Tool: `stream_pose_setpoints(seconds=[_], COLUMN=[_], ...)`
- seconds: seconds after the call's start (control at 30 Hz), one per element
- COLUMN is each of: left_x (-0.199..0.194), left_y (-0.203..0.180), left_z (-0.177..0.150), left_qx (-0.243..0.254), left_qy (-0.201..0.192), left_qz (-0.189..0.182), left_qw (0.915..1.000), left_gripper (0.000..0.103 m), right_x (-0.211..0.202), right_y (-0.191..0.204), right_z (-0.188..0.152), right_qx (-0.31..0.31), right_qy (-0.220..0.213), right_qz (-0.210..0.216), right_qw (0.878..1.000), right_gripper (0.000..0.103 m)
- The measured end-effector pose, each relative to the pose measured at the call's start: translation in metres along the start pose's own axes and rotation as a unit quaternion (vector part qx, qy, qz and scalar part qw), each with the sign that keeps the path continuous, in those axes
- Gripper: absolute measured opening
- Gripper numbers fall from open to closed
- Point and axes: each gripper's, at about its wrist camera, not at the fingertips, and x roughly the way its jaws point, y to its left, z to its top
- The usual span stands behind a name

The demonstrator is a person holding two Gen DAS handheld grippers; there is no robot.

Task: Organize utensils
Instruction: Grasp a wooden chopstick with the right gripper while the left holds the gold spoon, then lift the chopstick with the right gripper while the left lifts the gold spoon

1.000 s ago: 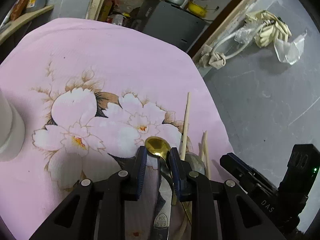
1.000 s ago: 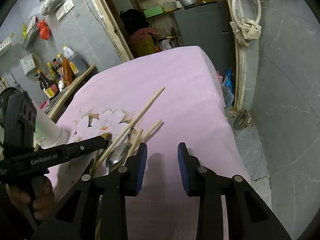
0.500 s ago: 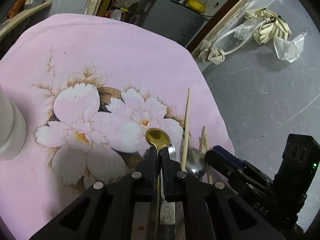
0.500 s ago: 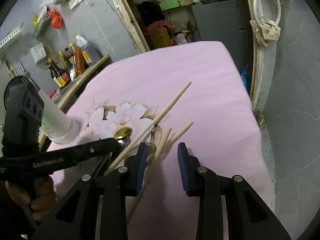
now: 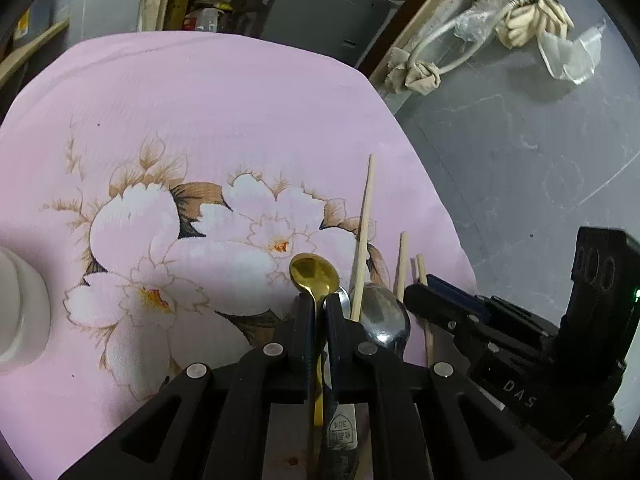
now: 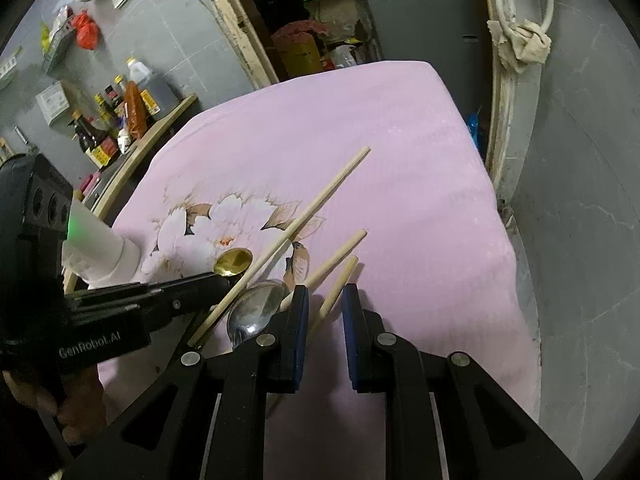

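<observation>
Gold is the colour of the spoon [image 5: 315, 276] I hold in my left gripper [image 5: 319, 312]. Its two fingers are squeezed tight on the thin neck of the gold spoon, and the round bowl sticks out just past the tips. In the right wrist view the gold bowl [image 6: 233, 262] peeks out at the end of that same gripper [image 6: 216, 284].

Everything lies on a pink cloth [image 5: 224, 120] with big white flowers on it. Just beside the gold spoon lies a silver spoon [image 5: 384, 316], bowl up. A long chopstick [image 5: 362, 236] rests next to it and points away from me. Two shorter chopsticks [image 6: 338, 254] lie close together, near the edge of the cloth.

My right gripper [image 6: 325, 308] has its fingers spread apart with nothing pinched. One short chopstick [image 6: 334, 292] runs through the gap between the blue pads [image 6: 350, 320], but they are not touching it. A white cup [image 5: 18, 312] stands on the cloth, off to the left.
</observation>
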Motion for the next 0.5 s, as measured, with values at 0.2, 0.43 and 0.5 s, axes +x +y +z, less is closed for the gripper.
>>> stream_pose_setpoints(seconds=[0.2, 0.43, 0.5], left_x=[-0.003, -0.025, -0.037], left_y=[0.003, 0.004, 0.002], left_z=[-0.004, -0.014, -0.017], left_qx=[-0.011, -0.003, 0.008], left_qy=[-0.020, -0.061, -0.079], left_qz=[-0.009, 0.001, 0.000], left_qw=[0.9997, 0.9981, 0.9968], left_gripper=[0.006, 0.004, 0.004], right_x=[-0.003, -0.040, -0.055], right_y=[-0.003, 0.005, 0.009], right_z=[-0.005, -0.008, -0.009], right_qx=[0.033, 0.044, 0.048], right_qy=[-0.002, -0.059, -0.083], right_qz=[0.009, 0.017, 0.026], right_qw=[0.999, 0.997, 0.995], right_gripper=[0.004, 0.004, 0.004])
